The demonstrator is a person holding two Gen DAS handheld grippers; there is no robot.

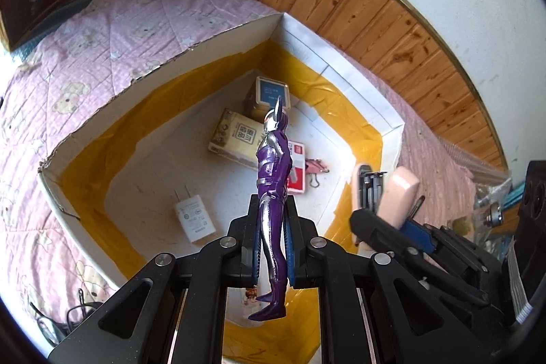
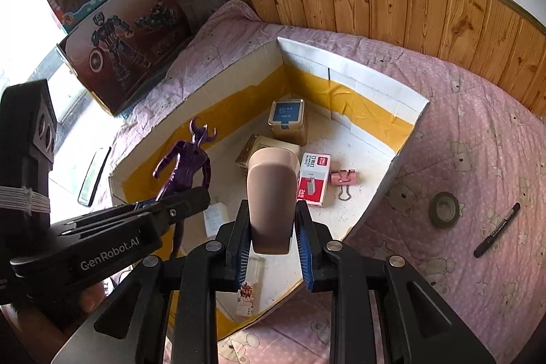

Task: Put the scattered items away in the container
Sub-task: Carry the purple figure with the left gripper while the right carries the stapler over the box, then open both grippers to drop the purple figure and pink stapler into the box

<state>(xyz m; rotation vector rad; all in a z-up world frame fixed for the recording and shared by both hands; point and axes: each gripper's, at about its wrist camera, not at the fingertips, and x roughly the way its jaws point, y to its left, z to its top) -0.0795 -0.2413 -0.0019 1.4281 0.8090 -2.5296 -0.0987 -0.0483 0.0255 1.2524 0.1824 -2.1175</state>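
I have the glossy purple action figure (image 1: 271, 190) pinched by its legs in my left gripper (image 1: 271, 227), hanging over the cardboard box (image 1: 211, 57) on the quilted pink bed. My right gripper (image 2: 271, 227) clamps a smooth beige stapler (image 2: 271, 193) above the box too. Inside lie a tin (image 2: 286, 118), staple packet (image 2: 312, 178), pink binder clip (image 2: 344, 178) and white charger (image 1: 194, 220); a marker (image 2: 496, 229) lies right, outside the box.

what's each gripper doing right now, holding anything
left gripper: shut on the purple figure, over the box.
right gripper: shut on the pink stapler, over the same box.
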